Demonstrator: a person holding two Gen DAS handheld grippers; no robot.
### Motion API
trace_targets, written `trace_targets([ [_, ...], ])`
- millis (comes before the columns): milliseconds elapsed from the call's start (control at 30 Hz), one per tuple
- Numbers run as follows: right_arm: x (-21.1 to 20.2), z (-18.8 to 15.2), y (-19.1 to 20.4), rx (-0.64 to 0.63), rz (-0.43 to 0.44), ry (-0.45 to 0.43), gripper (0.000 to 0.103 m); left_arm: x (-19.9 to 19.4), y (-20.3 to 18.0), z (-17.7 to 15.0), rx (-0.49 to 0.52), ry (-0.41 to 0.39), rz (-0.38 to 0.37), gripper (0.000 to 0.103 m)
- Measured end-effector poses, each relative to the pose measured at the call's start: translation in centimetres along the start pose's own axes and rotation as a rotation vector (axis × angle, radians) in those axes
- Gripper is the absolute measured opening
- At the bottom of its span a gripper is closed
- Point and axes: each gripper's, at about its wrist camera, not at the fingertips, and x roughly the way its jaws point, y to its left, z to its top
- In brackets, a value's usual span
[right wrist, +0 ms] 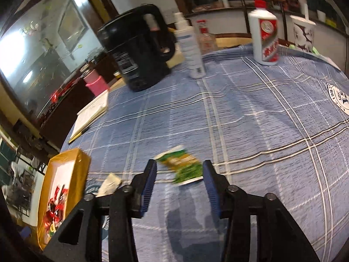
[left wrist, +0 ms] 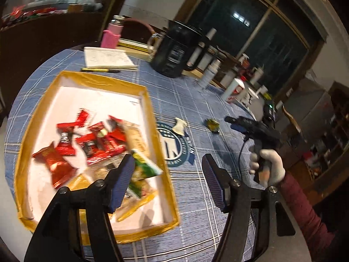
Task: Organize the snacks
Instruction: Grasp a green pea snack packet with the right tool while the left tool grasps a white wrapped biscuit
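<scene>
A yellow-rimmed box (left wrist: 150,100) with a white floor holds several red snack packets (left wrist: 91,144) and a green packet (left wrist: 145,163). My left gripper (left wrist: 168,170) is open and empty, above the box's right rim. A green and yellow snack packet (right wrist: 182,163) lies on the blue cloth, also small in the left wrist view (left wrist: 212,124). My right gripper (right wrist: 180,175) is open, just short of that packet, its fingers to either side. A pale wrapper (left wrist: 179,125) lies near the box; it also shows in the right wrist view (right wrist: 110,184). The box (right wrist: 75,159) is at the left there.
A black kettle (right wrist: 139,52), a white spray bottle (right wrist: 190,48), a white liquor bottle (right wrist: 264,35) and a paper cup (right wrist: 303,32) stand at the table's far side. A notebook (left wrist: 106,57), a pen (left wrist: 100,70) and a pink bottle (left wrist: 111,36) lie behind the box.
</scene>
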Motion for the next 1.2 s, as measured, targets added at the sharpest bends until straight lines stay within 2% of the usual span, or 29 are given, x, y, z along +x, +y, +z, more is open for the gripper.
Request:
trace_targets([
  [67, 1.1, 0.4, -0.1, -0.01, -0.01, 0.009, 0.054, 0.8, -1.1, 0.2, 0.015, 0.018, 0.003, 0.064],
  [133, 2.1, 0.5, -0.1, -0.019, -0.011, 0.024, 0.061, 1.5, -1.9, 0.5, 0.02, 0.029, 0.007, 0.064],
  [267, 4.1, 0.1, 1.2, -0.088, 0.017, 0.058, 0.061, 3.4, -3.5, 1.6, 0.031, 0.047, 0.01, 0.064],
  [333, 4.9, -0.5, 2.2, -0.144, -0.002, 0.072, 0.062, 4.9, -4.4, 2.2, 0.034, 0.07, 0.004, 0.064],
  [433, 5.2, -1.7, 2.9, -0.22, -0.051, 0.086, 0.041, 8.0, -5.7, 3.1, 0.055, 0.119, 0.006, 0.064],
  [500, 4.7, -2.2, 2.8, -0.234, -0.044, 0.077, 0.034, 10.5, -6.9, 3.5, 0.081, 0.155, 0.027, 0.064],
  [533, 4.3, -2.5, 2.5, -0.228, -0.033, 0.074, 0.021, 11.6, -7.2, 3.7, 0.097, 0.169, 0.038, 0.064],
  [633, 2.8, -2.9, 1.5, -0.202, 0.005, 0.059, 0.013, 15.5, -8.7, 4.1, 0.166, 0.21, 0.109, 0.064],
  [833, 0.3, -4.1, -1.0, -0.16, 0.089, 0.051, 0.013, 22.0, -8.8, 5.1, 0.222, 0.288, 0.235, 0.064],
  [1000, -0.9, -4.8, -2.8, -0.112, 0.166, 0.064, 0.013, 24.1, -8.5, 5.5, 0.265, 0.298, 0.298, 0.064],
  [1133, -1.5, -5.3, -2.8, -0.113, 0.196, 0.063, 0.013, 25.6, -8.0, 5.0, 0.298, 0.34, 0.335, 0.063],
  [1167, -1.6, -5.4, -2.8, -0.113, 0.203, 0.063, 0.013, 25.4, -8.2, 4.9, 0.317, 0.328, 0.347, 0.062],
  [1200, -1.8, -5.5, -2.7, -0.115, 0.21, 0.061, 0.013, 25.4, -8.4, 4.8, 0.322, 0.326, 0.336, 0.049],
])
